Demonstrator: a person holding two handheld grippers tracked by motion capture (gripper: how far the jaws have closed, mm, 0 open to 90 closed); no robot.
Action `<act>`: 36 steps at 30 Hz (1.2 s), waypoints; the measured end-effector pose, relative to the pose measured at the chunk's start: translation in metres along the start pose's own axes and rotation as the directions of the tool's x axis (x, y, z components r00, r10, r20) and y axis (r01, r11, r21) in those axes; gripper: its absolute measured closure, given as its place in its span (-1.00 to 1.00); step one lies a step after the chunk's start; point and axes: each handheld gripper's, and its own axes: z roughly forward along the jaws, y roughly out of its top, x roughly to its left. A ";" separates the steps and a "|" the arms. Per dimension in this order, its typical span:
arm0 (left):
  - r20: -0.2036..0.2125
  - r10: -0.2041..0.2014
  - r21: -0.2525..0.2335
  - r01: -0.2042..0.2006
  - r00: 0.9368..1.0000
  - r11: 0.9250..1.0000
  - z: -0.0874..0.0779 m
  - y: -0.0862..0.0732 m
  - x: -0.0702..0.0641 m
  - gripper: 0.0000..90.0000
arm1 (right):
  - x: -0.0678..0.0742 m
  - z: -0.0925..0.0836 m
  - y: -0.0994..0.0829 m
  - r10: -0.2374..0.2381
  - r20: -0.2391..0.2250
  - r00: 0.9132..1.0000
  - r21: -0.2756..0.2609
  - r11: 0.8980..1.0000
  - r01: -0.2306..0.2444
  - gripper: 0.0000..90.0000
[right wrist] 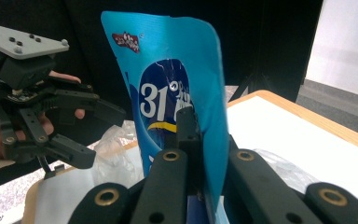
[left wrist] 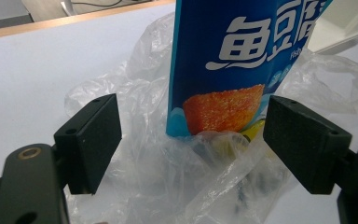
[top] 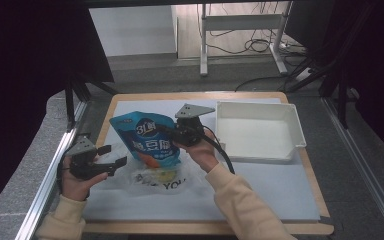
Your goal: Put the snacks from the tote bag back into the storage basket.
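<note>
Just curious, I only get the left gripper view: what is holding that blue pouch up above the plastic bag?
Observer: The right gripper. Its fingers are shut on the pouch's edge.
Operator: What's printed higher up?
Observer: A big white "31" on a dark blue patch.
Operator: Is that white thing in my corner a box?
Observer: It's an open white tray at the table's right, with nothing in it.
</note>
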 end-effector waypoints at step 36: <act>0.000 -0.009 0.012 0.009 1.000 1.000 0.001 -0.003 0.003 -0.57 | 0.020 -0.006 0.027 -0.009 -0.017 1.000 -0.106 0.994 0.007 0.97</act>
